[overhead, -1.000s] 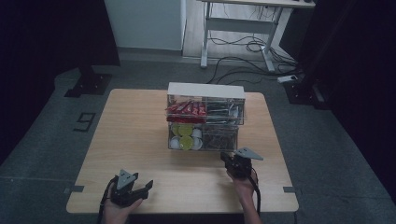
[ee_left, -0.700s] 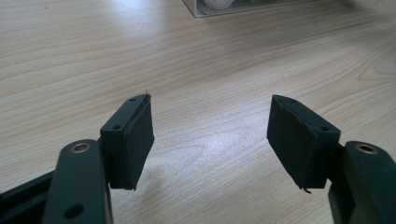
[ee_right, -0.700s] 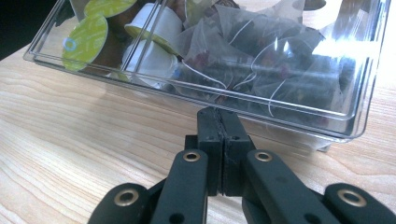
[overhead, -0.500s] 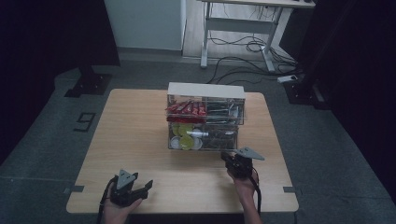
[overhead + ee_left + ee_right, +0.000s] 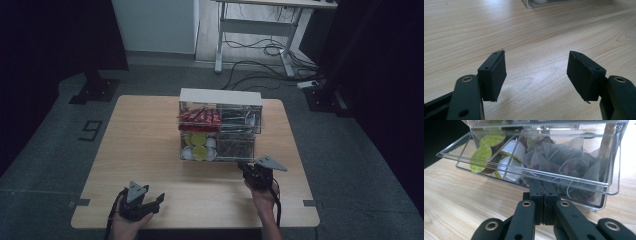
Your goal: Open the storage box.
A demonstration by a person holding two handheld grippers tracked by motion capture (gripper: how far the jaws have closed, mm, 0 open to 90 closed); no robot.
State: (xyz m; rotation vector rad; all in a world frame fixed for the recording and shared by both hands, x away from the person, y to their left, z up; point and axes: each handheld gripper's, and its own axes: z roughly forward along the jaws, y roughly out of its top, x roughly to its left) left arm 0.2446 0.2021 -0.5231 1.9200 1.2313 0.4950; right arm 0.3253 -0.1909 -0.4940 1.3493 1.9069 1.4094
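Two grippers are at the near edge of the wooden table [image 5: 145,150]; the right gripper [image 5: 543,185] has its jaws pressed together, tips just under the front lip of the clear drawer [image 5: 529,173]; whether they pinch the lip I cannot tell. Since the earlier frames that lower drawer of the clear organizer [image 5: 220,97] has come tilted out toward the person, showing green-lidded pods [image 5: 482,157] and tea bags [image 5: 569,165]; the left gripper [image 5: 536,72] has stayed put, jaws wide over bare wood.
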